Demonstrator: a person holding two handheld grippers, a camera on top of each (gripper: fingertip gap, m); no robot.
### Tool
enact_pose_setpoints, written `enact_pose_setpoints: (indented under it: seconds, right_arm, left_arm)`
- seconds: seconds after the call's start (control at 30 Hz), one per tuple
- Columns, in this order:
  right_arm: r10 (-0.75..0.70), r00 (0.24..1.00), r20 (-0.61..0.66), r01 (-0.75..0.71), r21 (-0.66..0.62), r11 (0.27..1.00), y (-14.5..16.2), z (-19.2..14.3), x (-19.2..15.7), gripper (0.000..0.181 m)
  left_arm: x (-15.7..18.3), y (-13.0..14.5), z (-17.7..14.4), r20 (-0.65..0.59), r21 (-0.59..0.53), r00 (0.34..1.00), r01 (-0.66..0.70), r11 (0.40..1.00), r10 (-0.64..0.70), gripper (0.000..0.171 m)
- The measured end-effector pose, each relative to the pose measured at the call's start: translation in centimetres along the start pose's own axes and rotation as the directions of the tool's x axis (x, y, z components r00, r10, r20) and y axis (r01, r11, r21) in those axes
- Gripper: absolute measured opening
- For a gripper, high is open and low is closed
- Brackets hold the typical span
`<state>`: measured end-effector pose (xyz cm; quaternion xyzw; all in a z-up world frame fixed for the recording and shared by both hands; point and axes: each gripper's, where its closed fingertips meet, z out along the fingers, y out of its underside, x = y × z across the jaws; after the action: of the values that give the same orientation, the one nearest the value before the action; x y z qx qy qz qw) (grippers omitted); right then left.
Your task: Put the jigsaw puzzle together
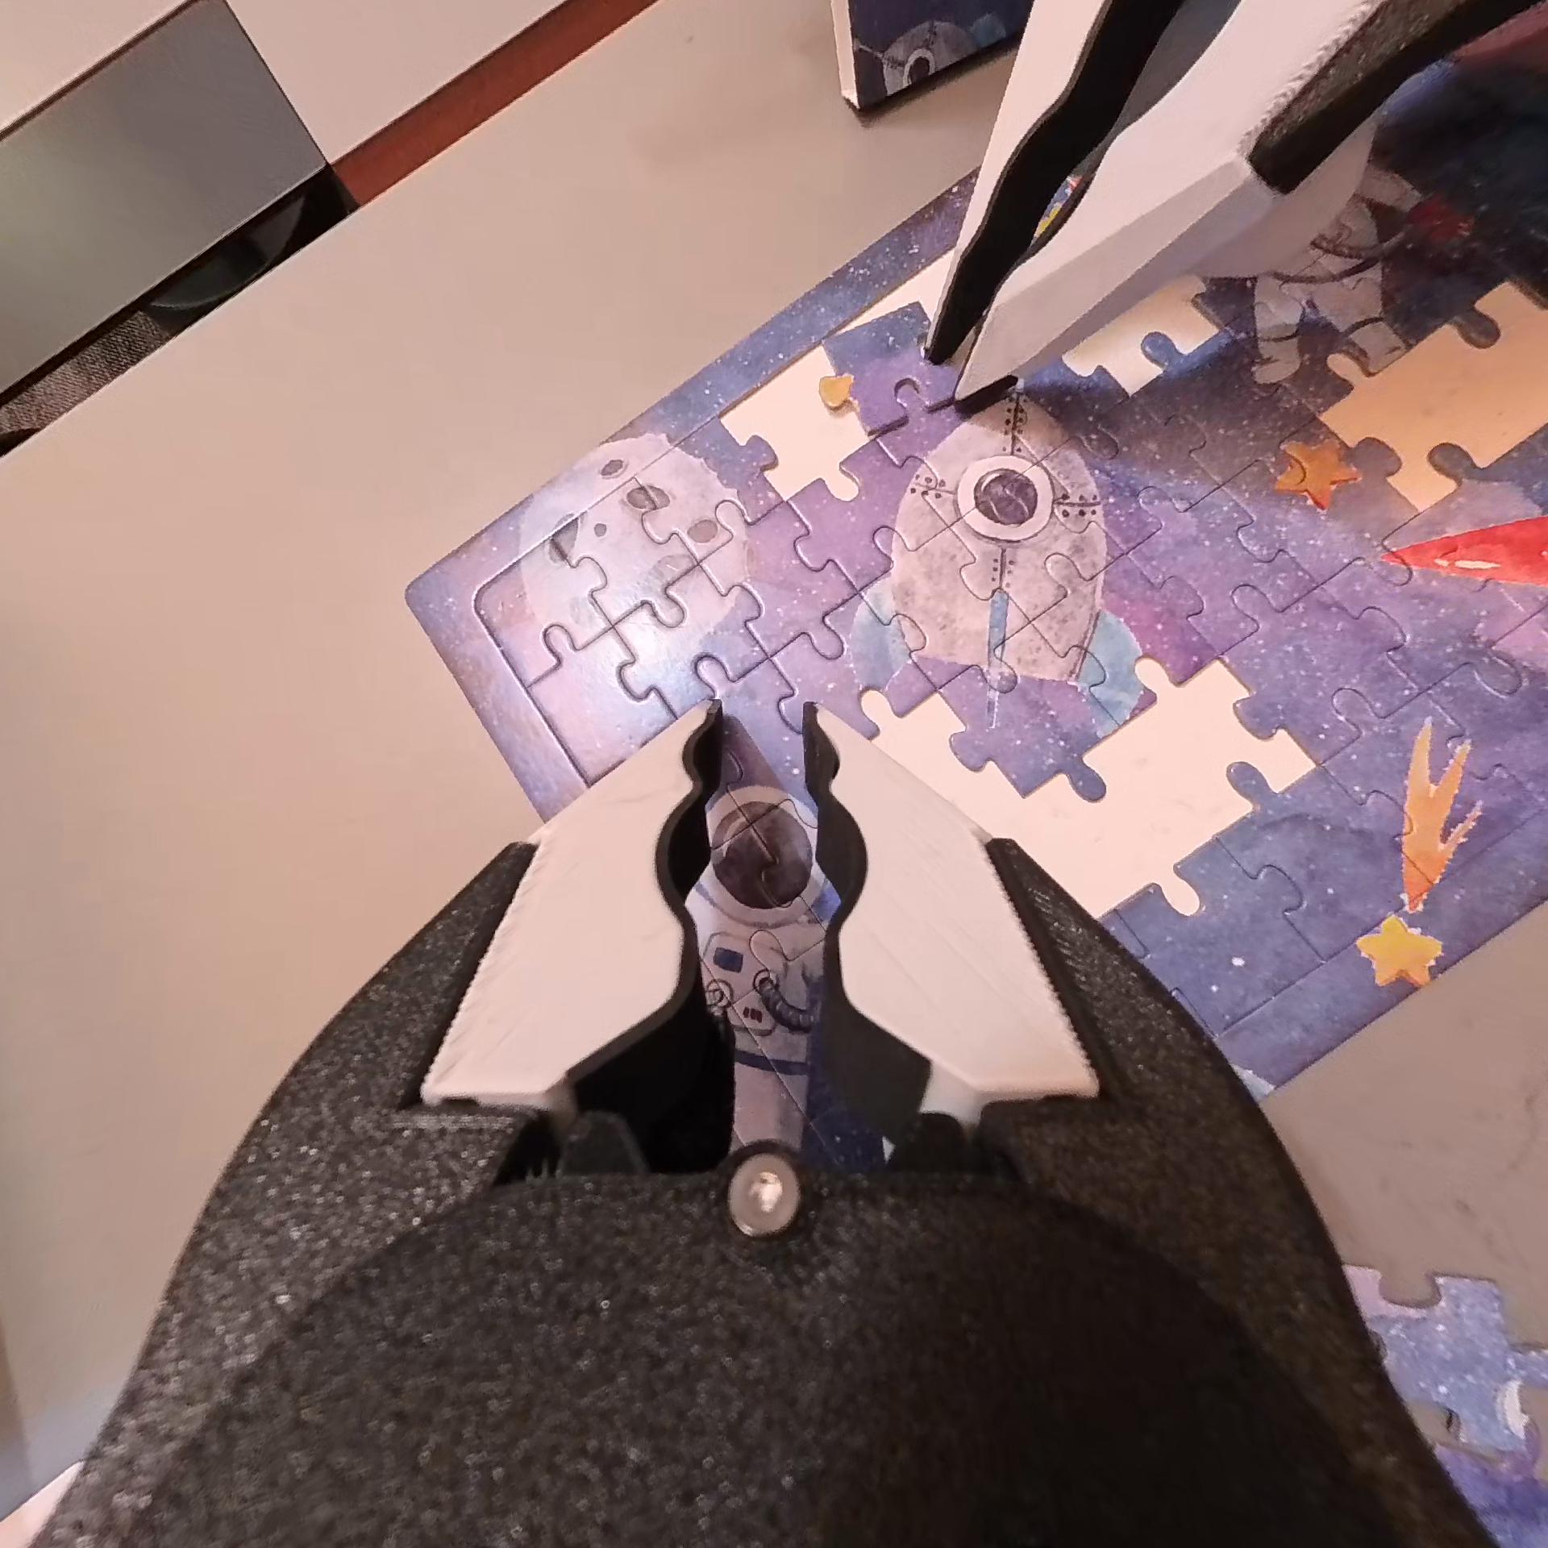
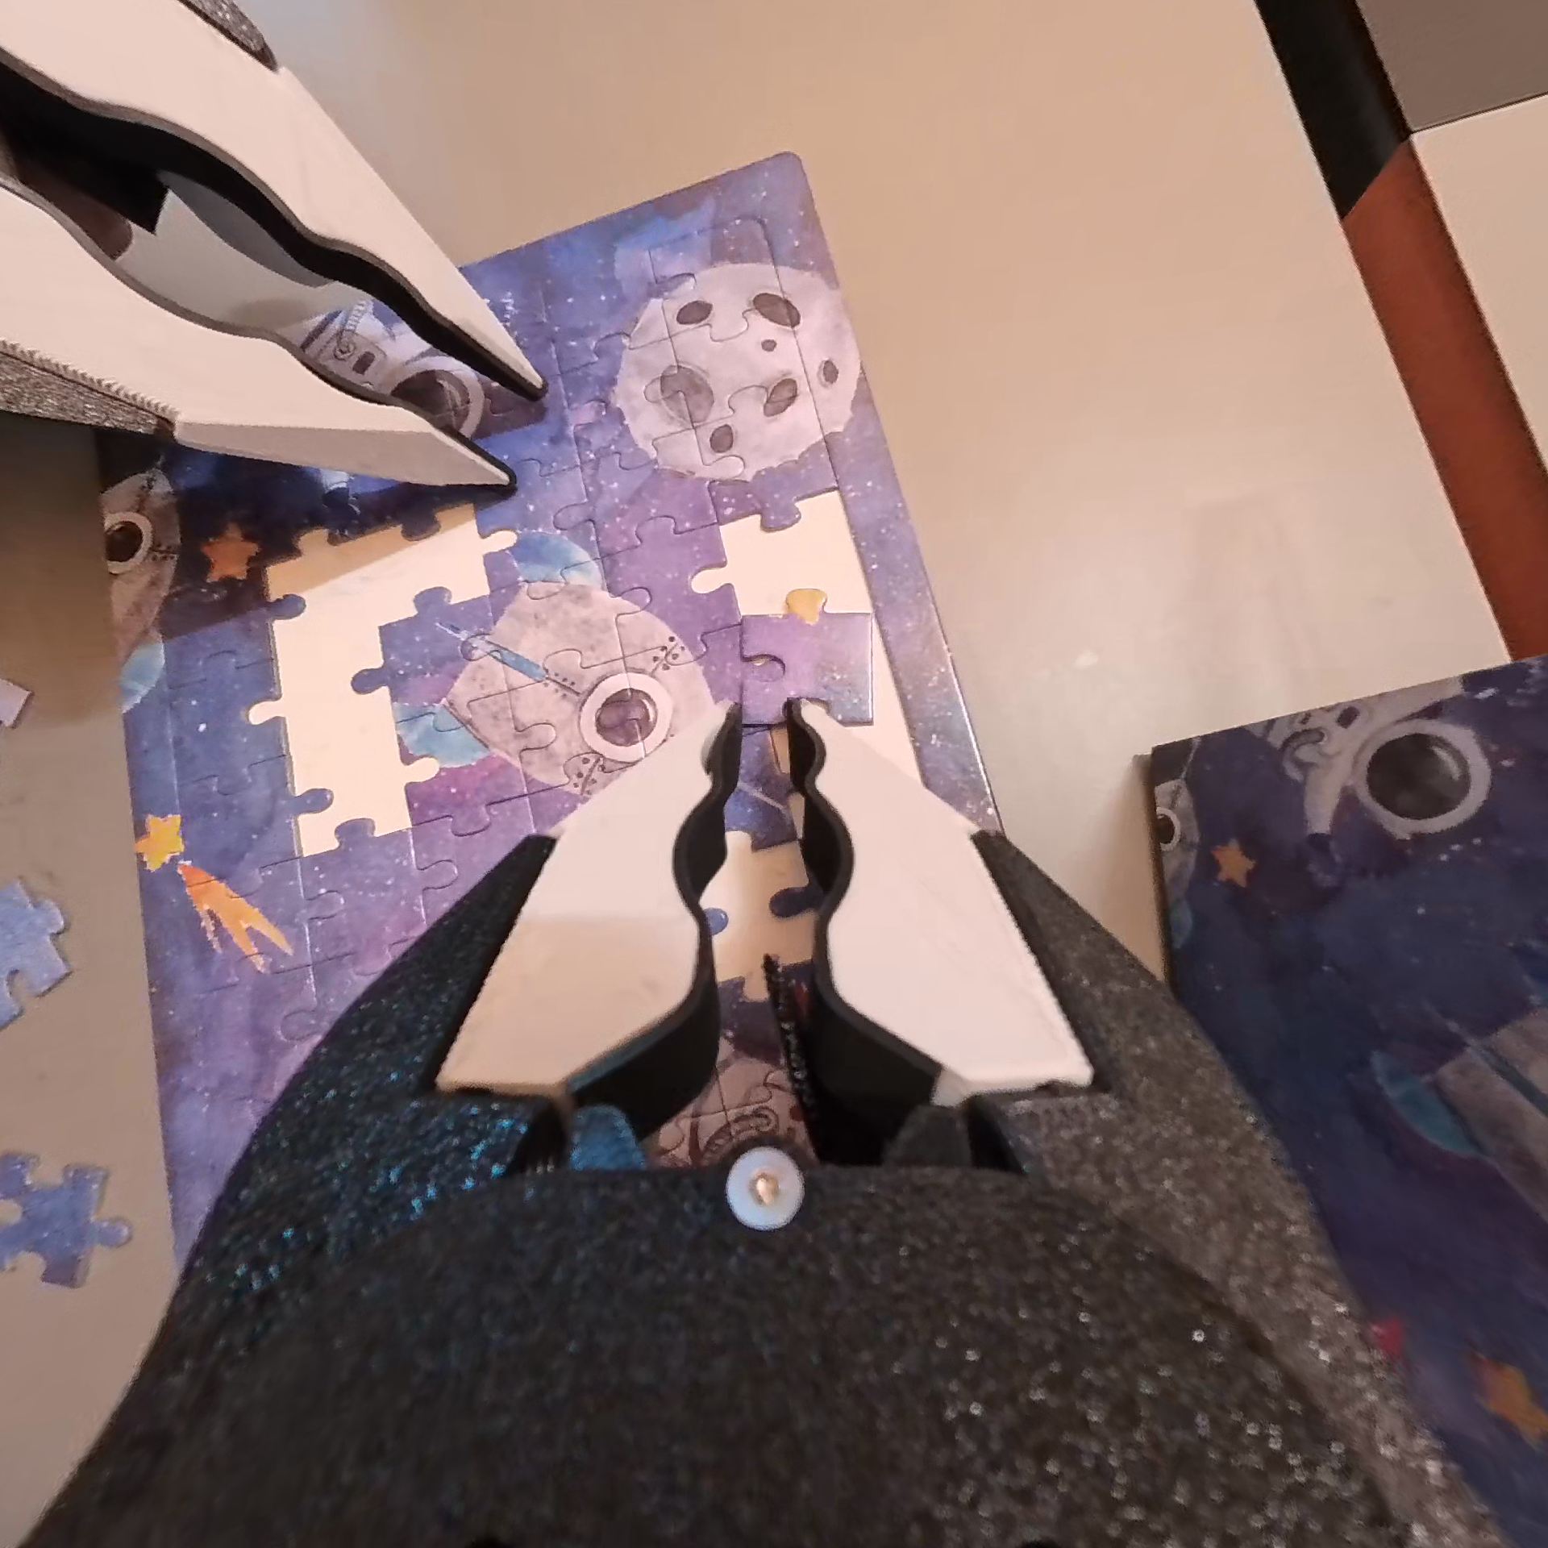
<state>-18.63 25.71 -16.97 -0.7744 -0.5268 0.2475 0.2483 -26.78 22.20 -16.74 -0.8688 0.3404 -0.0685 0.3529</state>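
— What are the fingers doing?
— The right gripper (image 2: 761, 712), fingers slightly parted and grasping nothing, is pressing a purple piece (image 2: 808, 666) at the jigsaw puzzle's (image 1: 1047, 637) far edge; the left gripper (image 1: 758, 712) is hovering released.
— And the puzzle?
— It is lying flat on the beige bench (image 1: 251, 586), beside loose pieces (image 2: 29, 946).

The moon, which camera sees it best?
The right wrist view: the moon lies whole and sharp there, craters plain, beyond the right gripper. In the left wrist view the moon is also in sight, near the tray's corner, but paler, washed by glare and seen at a slant.
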Motion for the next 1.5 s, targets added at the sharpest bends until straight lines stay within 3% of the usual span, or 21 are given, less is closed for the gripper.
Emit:
enact_pose_setpoints:
  seconds: [0.27, 0.43, 0.67, 0.87, 1.07, 1.5]
  right_arm:
    - [-0.152, 0.984, -0.09, 0.148, -0.043, 0.988, -0.3, -0.2, 0.3, 0.01]
    - [-0.194, 0.981, 0.006, 0.194, -0.045, 0.98, -0.2, 0.0, 0.2, 0.01]
    - [-0.151, 0.988, 0.019, 0.15, 0.03, 0.988, -1.4, -1.5, 0.5, 0.016]
    - [-0.128, 0.978, -0.164, 0.132, 0.018, 0.991, -1.8, -0.3, 2.9, 0.005]
    - [-0.128, 0.984, -0.12, 0.127, -0.015, 0.992, -1.4, 0.6, 1.9, 0.0]
    - [-0.181, 0.96, -0.214, 0.181, -0.02, 0.983, -1.9, -0.1, 2.3, 0.0]
  left_arm:
    - [0.0, 0.0, 0.0, -0.001, 0.0, 1.0, 0.001, 1.0, -0.001, 0.019]
    - [0.0, 0.0, 0.0, 0.005, -0.001, 1.0, -0.009, 1.0, 0.009, 0.018]
    - [0.1, 0.0, 0.0, 0.0, 0.002, 1.0, -0.004, 1.0, 0.004, 0.018]
    - [0.0, 0.0, 0.0, -0.003, 0.002, 1.0, -0.002, 1.0, 0.002, 0.018]
    - [0.0, 0.0, 0.0, -0.006, 0.001, 1.0, 0.003, 1.0, -0.002, 0.018]
    - [0.1, 0.0, 0.0, -0.013, 0.002, 1.0, 0.009, 1.0, -0.009, 0.016]
